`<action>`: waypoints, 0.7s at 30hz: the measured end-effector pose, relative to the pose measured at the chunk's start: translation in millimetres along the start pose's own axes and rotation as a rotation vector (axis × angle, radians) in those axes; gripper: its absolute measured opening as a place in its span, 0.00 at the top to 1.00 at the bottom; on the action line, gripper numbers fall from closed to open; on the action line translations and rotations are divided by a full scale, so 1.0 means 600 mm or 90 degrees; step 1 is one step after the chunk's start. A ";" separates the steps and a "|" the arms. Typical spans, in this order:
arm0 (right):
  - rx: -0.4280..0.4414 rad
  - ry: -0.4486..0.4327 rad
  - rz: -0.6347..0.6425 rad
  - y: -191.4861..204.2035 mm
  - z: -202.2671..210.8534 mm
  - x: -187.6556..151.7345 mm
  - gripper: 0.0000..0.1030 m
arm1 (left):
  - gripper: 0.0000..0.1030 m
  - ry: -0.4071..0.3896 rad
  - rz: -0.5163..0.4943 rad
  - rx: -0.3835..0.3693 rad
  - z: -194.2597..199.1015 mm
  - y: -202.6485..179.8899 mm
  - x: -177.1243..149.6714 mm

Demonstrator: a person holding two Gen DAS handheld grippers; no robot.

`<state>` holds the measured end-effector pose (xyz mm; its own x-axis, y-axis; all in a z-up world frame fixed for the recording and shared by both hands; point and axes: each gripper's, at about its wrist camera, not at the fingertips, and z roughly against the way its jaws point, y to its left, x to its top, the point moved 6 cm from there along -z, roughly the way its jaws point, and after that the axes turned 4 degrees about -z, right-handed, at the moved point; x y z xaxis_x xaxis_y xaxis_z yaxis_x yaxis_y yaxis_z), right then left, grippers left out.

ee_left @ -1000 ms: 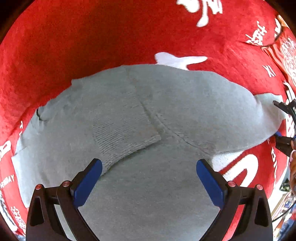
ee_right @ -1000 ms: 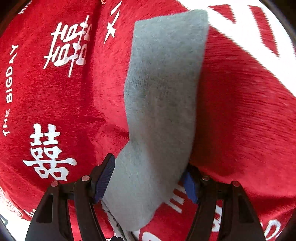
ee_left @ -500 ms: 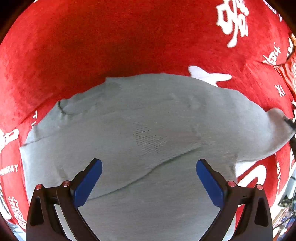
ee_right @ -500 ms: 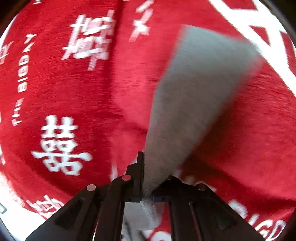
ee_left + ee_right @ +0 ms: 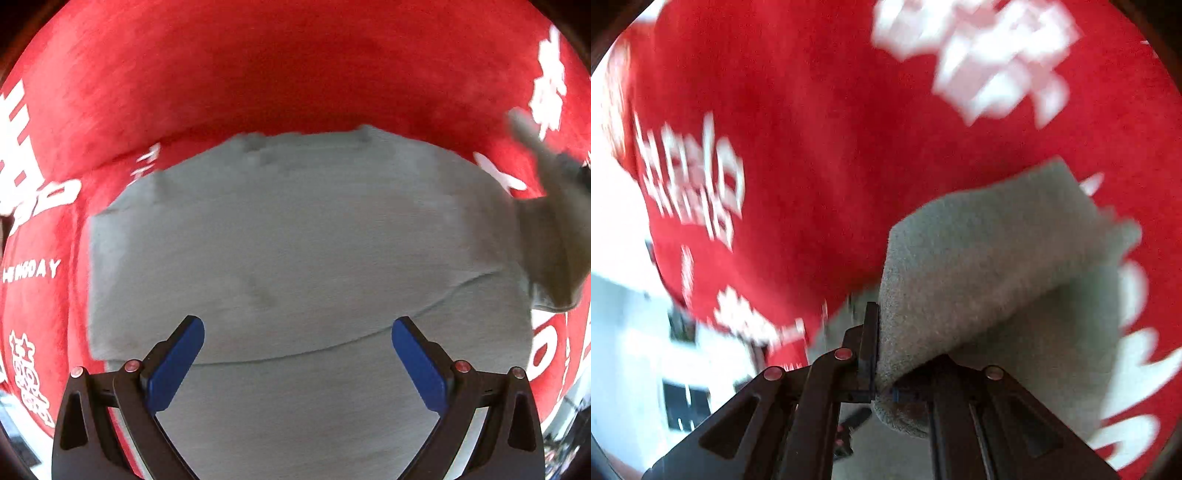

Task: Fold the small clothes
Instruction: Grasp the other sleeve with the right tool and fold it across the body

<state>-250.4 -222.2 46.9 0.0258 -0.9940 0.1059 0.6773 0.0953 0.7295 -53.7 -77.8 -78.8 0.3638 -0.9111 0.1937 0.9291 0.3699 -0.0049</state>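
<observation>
Right wrist: sleeve between fingers.

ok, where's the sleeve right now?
The sleeve is pinched in the shut right gripper, lifted off the red cloth. In the left wrist view it hangs at the far right edge, beside the sweater body.

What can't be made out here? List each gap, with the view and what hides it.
- Grey garment, left wrist view: near edge cut off by the frame bottom and the open left gripper.
- Lifted sleeve, right wrist view: pinched end hidden inside the shut right gripper.
- White print on the red cloth, right wrist view: motion blur, unreadable.
</observation>
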 end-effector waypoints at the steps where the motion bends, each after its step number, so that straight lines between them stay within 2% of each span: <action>1: -0.004 0.027 0.002 0.008 -0.034 -0.017 0.93 | 0.01 0.000 0.015 0.003 0.003 0.025 -0.006; 2: -0.010 0.052 0.002 0.013 -0.065 -0.034 0.91 | 0.01 -0.001 0.024 0.007 0.005 0.042 -0.010; 5: -0.106 0.123 -0.023 -0.005 -0.163 -0.089 0.89 | 0.01 -0.005 0.049 0.017 0.011 0.093 -0.023; 7: -0.150 0.127 -0.043 -0.020 -0.181 -0.103 0.75 | 0.01 0.000 0.064 0.025 0.011 0.128 -0.038; 9: -0.125 0.095 -0.082 -0.024 -0.172 -0.110 0.64 | 0.01 0.018 0.075 0.037 0.001 0.155 -0.052; 13: -0.136 0.005 -0.169 -0.043 -0.143 -0.073 0.58 | 0.01 0.023 0.098 0.039 -0.001 0.198 -0.068; 14: -0.135 -0.013 -0.197 -0.044 -0.143 -0.058 0.58 | 0.01 0.023 0.107 0.041 -0.002 0.203 -0.068; 15: -0.125 -0.032 -0.233 -0.049 -0.144 -0.045 0.70 | 0.01 0.023 0.115 0.040 -0.001 0.212 -0.070; 16: -0.119 -0.038 -0.239 -0.044 -0.148 -0.038 0.86 | 0.01 0.024 0.123 0.036 -0.003 0.219 -0.066; 17: -0.110 -0.040 -0.218 -0.024 -0.157 -0.029 0.94 | 0.01 0.023 0.133 0.029 -0.002 0.229 -0.066; 19: -0.097 -0.026 -0.124 0.038 -0.180 -0.023 0.94 | 0.01 0.015 0.142 0.017 0.003 0.245 -0.066; 21: -0.092 0.026 0.010 0.120 -0.228 -0.044 0.94 | 0.01 0.011 0.147 -0.008 0.006 0.256 -0.063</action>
<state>-101.8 -196.2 4.4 0.0646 -0.9942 0.0863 0.7749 0.1045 0.6233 75.3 13.9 -83.6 0.5676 -0.8056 0.1698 0.8218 0.5667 -0.0588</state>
